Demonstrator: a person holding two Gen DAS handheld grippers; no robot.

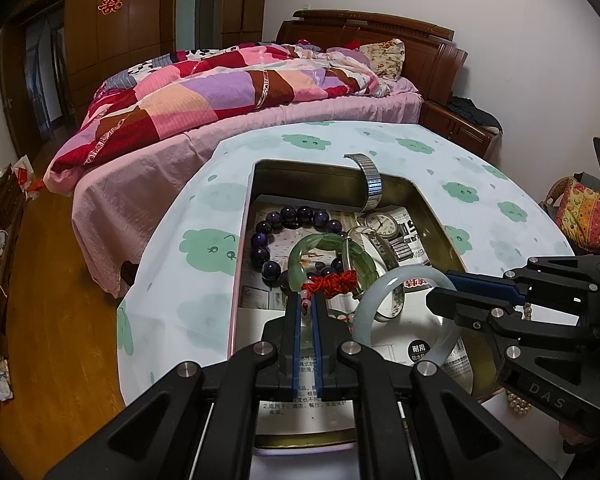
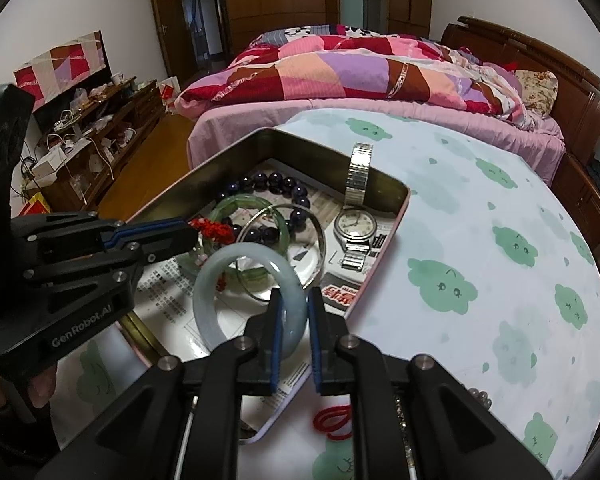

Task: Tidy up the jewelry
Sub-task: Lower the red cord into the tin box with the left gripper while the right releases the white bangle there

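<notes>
Over the tin box (image 2: 384,240) on the cloud-print table (image 2: 500,280), right gripper (image 2: 294,312) jaws clamp an upright pale bangle (image 2: 220,280); left gripper (image 1: 307,312) jaws pinch a red-knotted pendant (image 1: 334,282). Bed (image 1: 260,92) behind.

Home bedroom: quilted bed (image 1: 228,92), wardrobe (image 1: 112,28)

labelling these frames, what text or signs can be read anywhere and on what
"GenRobot.AI": side of the left gripper
"DAS": body of the right gripper
"耐用": black round sticker on the paper lining the tin
Red double-happiness sign: on the wardrobe door
Fine print on the paper: too small to read
Watch dial: too small
</notes>
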